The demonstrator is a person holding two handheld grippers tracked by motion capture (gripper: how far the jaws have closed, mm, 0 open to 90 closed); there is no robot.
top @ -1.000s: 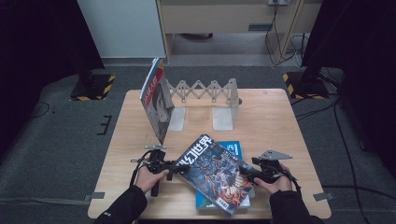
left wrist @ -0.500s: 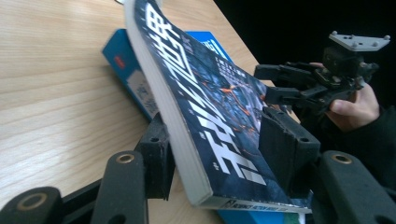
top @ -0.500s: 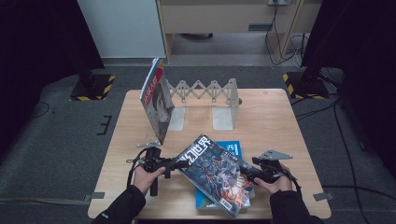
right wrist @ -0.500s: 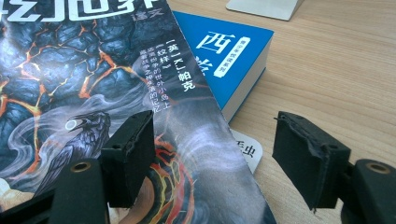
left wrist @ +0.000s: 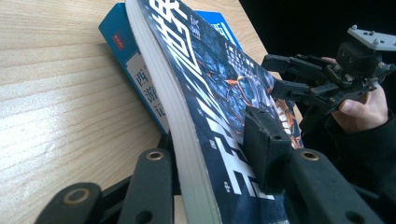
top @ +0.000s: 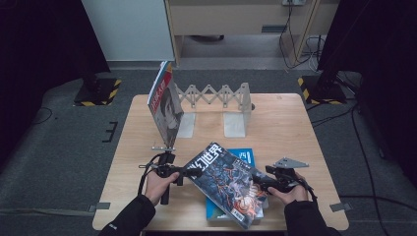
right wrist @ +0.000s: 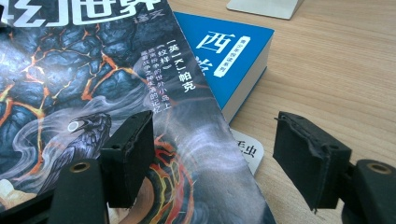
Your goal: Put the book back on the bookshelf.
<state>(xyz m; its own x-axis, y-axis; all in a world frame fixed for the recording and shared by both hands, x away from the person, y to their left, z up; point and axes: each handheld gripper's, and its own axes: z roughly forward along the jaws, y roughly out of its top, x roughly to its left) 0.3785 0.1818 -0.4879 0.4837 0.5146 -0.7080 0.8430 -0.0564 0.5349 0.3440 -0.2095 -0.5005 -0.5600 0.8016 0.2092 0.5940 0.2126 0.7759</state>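
My left gripper [top: 183, 173] sits at the near left of the table [top: 295, 123], and its jaws have just been closing on the magazine [top: 223, 182]; in the left gripper view one pad lies flat on the dark cover and the other jaw sits under the white page edge, so the magazine's corner is clamped between them and that end is raised off the wood, tilted up toward me; straight ahead of this gripper, past the cover, I see my right hand [left wrist: 362, 105] with its own gripper; beyond my left gripper, farther up the table, a second magazine [top: 164, 105] stands upright against the left end of a folding rack [top: 216, 96], well apart from what I hold; under the magazine, just ahead of both grippers, lies a blue book [right wrist: 233, 51] flat on the table, its cover partly hidden by the magazine; my right gripper [top: 263, 184] is at the magazine's other edge, near right of the table; in the right gripper view its left pad rests on the cover while the right pad stands off over bare wood, clear of the edge, so these jaws are apart and grip nothing; a small white label [right wrist: 247, 149] lies on the table between the two pads, just past the cover's edge.
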